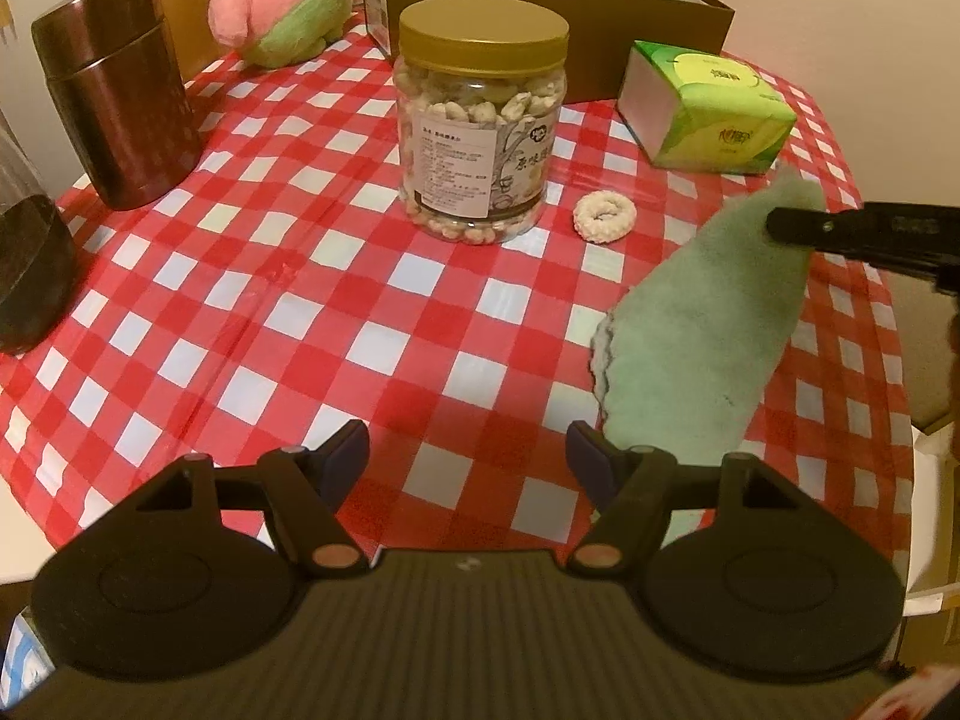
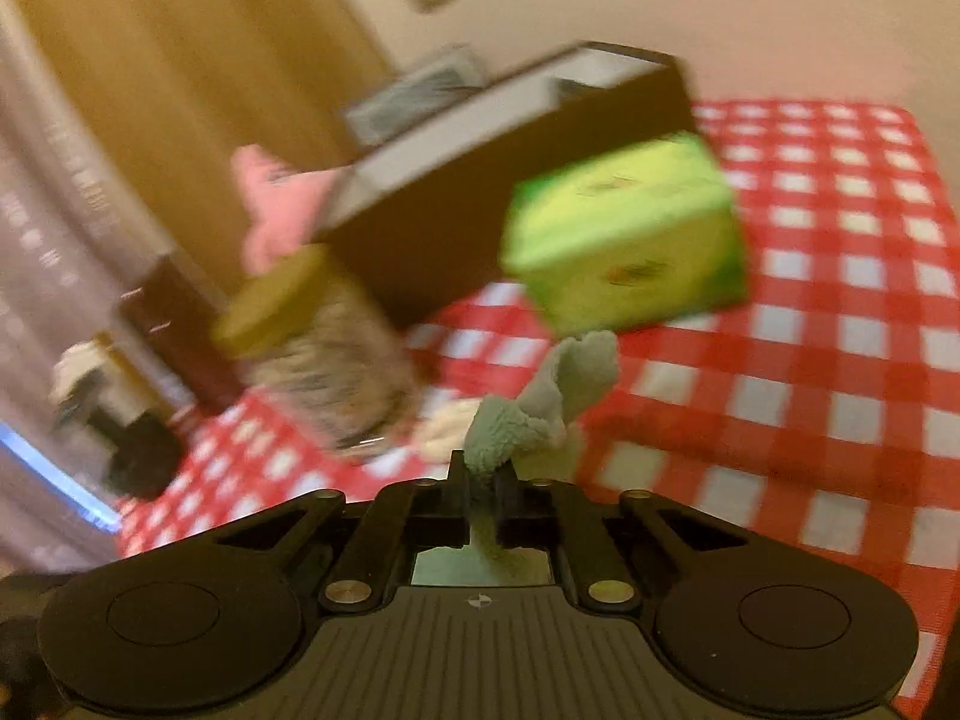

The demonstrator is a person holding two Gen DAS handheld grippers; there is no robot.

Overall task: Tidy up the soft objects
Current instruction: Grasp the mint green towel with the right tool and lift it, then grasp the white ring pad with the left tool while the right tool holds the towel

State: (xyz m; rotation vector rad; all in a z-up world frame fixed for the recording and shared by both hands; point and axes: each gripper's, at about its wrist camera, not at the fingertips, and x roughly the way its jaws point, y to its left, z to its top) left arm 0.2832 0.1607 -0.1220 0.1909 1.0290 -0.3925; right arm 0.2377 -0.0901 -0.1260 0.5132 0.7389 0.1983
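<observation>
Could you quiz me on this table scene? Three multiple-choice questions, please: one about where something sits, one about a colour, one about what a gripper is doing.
1. Where does the small white ring lie?
A. right of the snack jar
B. inside the brown box
C. on the tissue pack

2. The jar's lid is:
A. red
B. gold
C. blue

3. The right gripper is:
A. open and empty
B. shut on the green cloth
C. holding the jar

Answers: 1 A, it lies on the tablecloth beside the jar. 2 B, gold shows plainly. 3 B, its fingers pinch cloth.

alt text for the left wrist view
The right gripper pinches a green cloth lifted off a red checked tablecloth, while the left gripper hovers open. Behind stand a snack jar, tissue pack and pink plush.
</observation>
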